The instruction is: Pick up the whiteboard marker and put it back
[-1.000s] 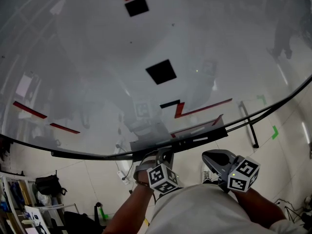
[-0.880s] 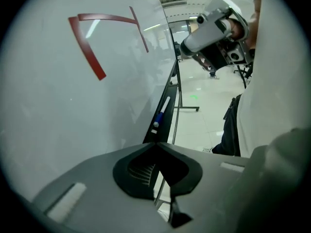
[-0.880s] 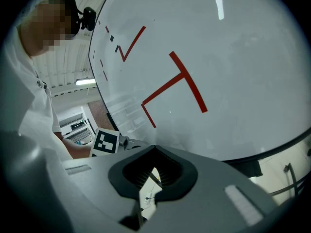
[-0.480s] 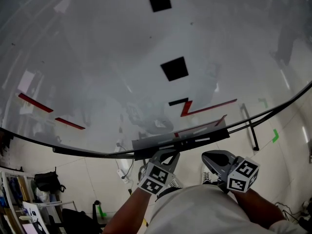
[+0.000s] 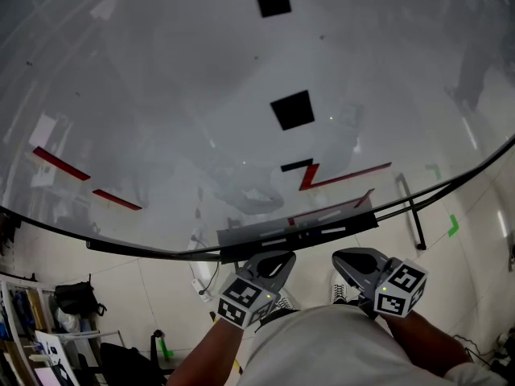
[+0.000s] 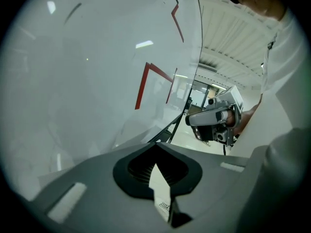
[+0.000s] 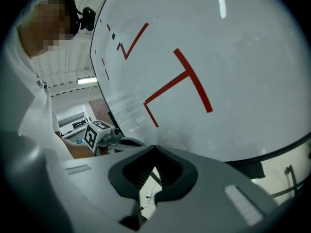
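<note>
Seemingly at the start of the pick-up, a person stands close against a large whiteboard (image 5: 161, 95) and looks steeply down its face, which carries red lines and small black squares. Below the board runs a dark tray (image 5: 241, 244), and beneath that is pale floor. The left hand-held gripper (image 5: 276, 261) and the right hand-held gripper (image 5: 348, 258) are held side by side just below the tray, near the person's chest and apart from each other. Each one's own camera shows its jaws drawn nearly together, with only a thin sliver of gap and nothing between them. The whiteboard marker cannot be picked out with certainty. A thin pale strip (image 5: 322, 230) lying along the tray may be it, though the view is too small and dim to be sure. Neither hand-held gripper touches the tray or the strip. To do this step well, the jaws of the chosen hand-held gripper would need to spread wide before it rises to the tray. It should then come in square across the marker's length, so the pads close on its barrel rather than an end. A slow approach seems wise, since a round marker on a narrow ledge could roll or be knocked off.
</note>
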A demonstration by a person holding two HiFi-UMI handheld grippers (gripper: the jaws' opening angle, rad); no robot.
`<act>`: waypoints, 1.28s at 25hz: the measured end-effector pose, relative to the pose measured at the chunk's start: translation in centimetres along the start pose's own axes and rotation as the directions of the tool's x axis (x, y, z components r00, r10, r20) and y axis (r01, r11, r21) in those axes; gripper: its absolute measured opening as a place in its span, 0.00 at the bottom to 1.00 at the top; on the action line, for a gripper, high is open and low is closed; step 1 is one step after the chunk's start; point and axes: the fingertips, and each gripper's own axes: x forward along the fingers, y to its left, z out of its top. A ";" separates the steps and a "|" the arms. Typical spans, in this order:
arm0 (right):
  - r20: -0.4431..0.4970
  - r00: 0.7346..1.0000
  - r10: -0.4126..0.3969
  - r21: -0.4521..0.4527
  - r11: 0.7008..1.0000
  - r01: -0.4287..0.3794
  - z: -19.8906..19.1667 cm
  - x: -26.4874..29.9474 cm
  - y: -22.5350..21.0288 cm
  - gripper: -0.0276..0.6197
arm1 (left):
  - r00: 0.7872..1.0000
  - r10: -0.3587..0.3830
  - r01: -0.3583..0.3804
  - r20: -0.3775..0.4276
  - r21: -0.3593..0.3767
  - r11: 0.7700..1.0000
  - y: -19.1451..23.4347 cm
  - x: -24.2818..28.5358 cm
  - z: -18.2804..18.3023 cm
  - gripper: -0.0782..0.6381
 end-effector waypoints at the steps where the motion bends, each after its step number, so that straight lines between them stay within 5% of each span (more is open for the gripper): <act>1: -0.001 1.000 0.000 0.000 1.000 0.000 0.0 0.0 0.0 0.05 | 1.000 -0.008 0.009 0.011 -0.019 1.000 -0.2 -0.2 0.1 0.13; 8: -0.002 1.000 0.008 -0.001 1.000 -0.008 0.0 0.4 0.3 0.05 | 0.988 -0.088 0.113 0.128 -0.201 0.973 -1.5 -1.3 1.4 0.13; 14: 0.003 1.000 0.017 0.002 1.000 -0.017 0.4 0.6 0.6 0.05 | 0.979 -0.099 0.139 0.179 -0.229 0.963 -1.8 -2.7 1.8 0.13; 21: 0.016 0.999 0.039 -0.007 0.999 -0.039 0.4 1.3 1.9 0.05 | 0.977 -0.100 0.138 0.188 -0.203 0.969 -1.3 -3.7 1.6 0.13; 32: 0.032 0.997 -0.072 -0.006 0.997 0.072 -0.1 1.2 3.4 0.05 | 0.974 -0.150 0.170 0.168 -0.116 0.979 -1.9 -5.6 0.8 0.13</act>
